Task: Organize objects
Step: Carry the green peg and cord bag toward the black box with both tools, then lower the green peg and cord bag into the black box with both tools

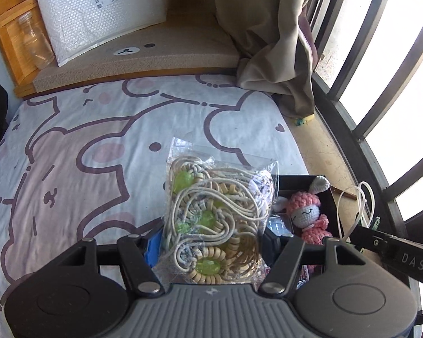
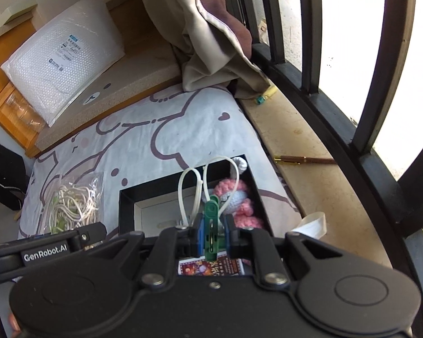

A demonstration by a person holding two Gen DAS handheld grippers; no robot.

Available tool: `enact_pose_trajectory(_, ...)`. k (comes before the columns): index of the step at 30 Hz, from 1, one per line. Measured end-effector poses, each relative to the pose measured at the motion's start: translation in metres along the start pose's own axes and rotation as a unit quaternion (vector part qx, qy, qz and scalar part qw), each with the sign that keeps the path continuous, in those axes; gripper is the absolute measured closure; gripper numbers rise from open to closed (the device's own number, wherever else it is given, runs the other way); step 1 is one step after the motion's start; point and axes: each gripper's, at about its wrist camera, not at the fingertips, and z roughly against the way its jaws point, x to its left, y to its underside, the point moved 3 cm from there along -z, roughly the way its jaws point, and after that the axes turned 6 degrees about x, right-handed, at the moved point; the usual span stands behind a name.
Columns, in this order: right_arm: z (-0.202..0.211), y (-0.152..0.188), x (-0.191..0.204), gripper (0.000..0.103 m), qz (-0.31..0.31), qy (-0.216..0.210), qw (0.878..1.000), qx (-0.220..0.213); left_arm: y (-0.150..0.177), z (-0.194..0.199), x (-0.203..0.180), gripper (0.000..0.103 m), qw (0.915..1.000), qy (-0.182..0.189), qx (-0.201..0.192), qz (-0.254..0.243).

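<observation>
Box (image 2: 127,197) sits just beyond your right gripper (image 2: 211,239), clenched on the green clip (image 2: 211,217); left gripper (image 1: 211,242) grasps the cord bag (image 1: 217,211): lower both in.

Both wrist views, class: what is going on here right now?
A person is tidying small items on a bed, a handheld gripper in each hand. The left gripper is closed on a clear bag of cords and beads. The right gripper is shut on a green clip with white zip ties, above an open black box that already contains a pink crochet doll.
</observation>
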Motion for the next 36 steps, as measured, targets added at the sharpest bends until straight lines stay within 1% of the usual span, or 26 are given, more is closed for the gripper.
enact_pose_trajectory(4,-0.009,-0.001,-0.005,0.089,-0.018,-0.018,1.000,0.007,-0.004,0.001,0.000,0.037,0.9999,0.000,-0.009,-0.006)
enact_pose_trajectory(8,-0.029,0.000,-0.002,0.088,-0.045,-0.037,0.998,0.022,-0.014,0.007,0.009,0.037,0.9996,-0.002,-0.027,-0.006)
enact_pose_trajectory(13,-0.060,-0.002,0.022,0.088,-0.041,-0.051,0.997,0.044,-0.022,0.003,0.023,0.037,0.9996,-0.008,-0.028,-0.004)
enact_pose_trajectory(15,-0.073,-0.002,0.035,0.088,-0.033,-0.056,0.996,0.054,-0.024,0.000,0.027,0.037,0.9995,-0.012,-0.027,-0.011)
enact_pose_trajectory(18,-0.090,-0.002,0.050,0.088,-0.026,-0.061,0.996,0.065,-0.026,-0.004,0.034,0.037,0.9993,-0.020,-0.025,-0.017)
enact_pose_trajectory(21,-0.104,-0.003,0.056,0.088,-0.037,-0.061,0.995,0.071,-0.027,-0.005,0.043,0.037,0.9992,-0.027,-0.025,-0.017)
enact_pose_trajectory(26,-0.120,-0.003,0.064,0.088,-0.040,-0.054,0.995,0.071,-0.028,-0.009,0.051,0.037,0.9990,-0.033,-0.020,-0.021)
enact_pose_trajectory(27,-0.121,-0.003,0.065,0.087,-0.040,-0.056,0.995,0.069,-0.028,-0.009,0.052,0.037,0.9990,-0.034,-0.020,-0.022)
enact_pose_trajectory(28,-0.123,-0.003,0.066,0.082,-0.042,-0.057,0.995,0.067,-0.028,-0.010,0.052,0.037,0.9990,-0.034,-0.019,-0.024)
enact_pose_trajectory(29,-0.124,-0.003,0.067,0.068,-0.042,-0.053,0.996,0.065,-0.028,-0.010,0.053,0.037,0.9990,-0.034,-0.018,-0.024)
enact_pose_trajectory(31,-0.123,-0.003,0.068,0.058,-0.034,-0.042,0.997,0.062,-0.028,-0.011,0.053,0.037,0.9990,-0.033,-0.016,-0.025)
enact_pose_trajectory(36,-0.115,-0.007,0.056,0.061,-0.039,-0.030,0.997,0.059,-0.026,-0.012,0.047,0.037,0.9994,-0.022,-0.013,-0.025)
